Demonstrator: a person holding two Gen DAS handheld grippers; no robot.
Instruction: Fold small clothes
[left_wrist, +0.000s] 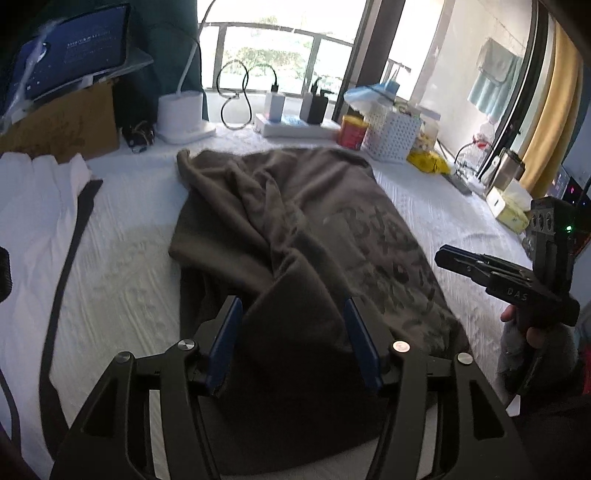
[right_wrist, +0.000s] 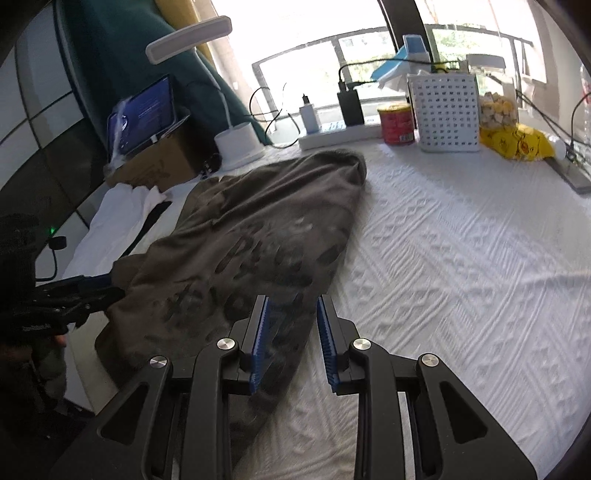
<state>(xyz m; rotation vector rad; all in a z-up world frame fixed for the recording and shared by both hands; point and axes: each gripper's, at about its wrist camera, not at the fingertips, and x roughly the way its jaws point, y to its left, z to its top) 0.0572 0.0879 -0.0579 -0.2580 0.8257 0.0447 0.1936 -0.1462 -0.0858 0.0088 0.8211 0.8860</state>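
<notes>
garment: dark grey-brown printed top rumpled mid-bench on the white textured cover | handling: soft, light, limp; best taken at hem corners | left gripper: wide, fabric fold between unpressed pads | right gripper: narrow gap, empty, over the garment's edge | views: left shows right gripper side-on; right shows bare cover beside.

One brown-grey garment with a dark print; one white garment; one dark strap. Two grippers: left gripper, right gripper. One red can, one white perforated basket, one yellow bag, one desk lamp, one cardboard box, one tablet screen, one power strip.
</notes>
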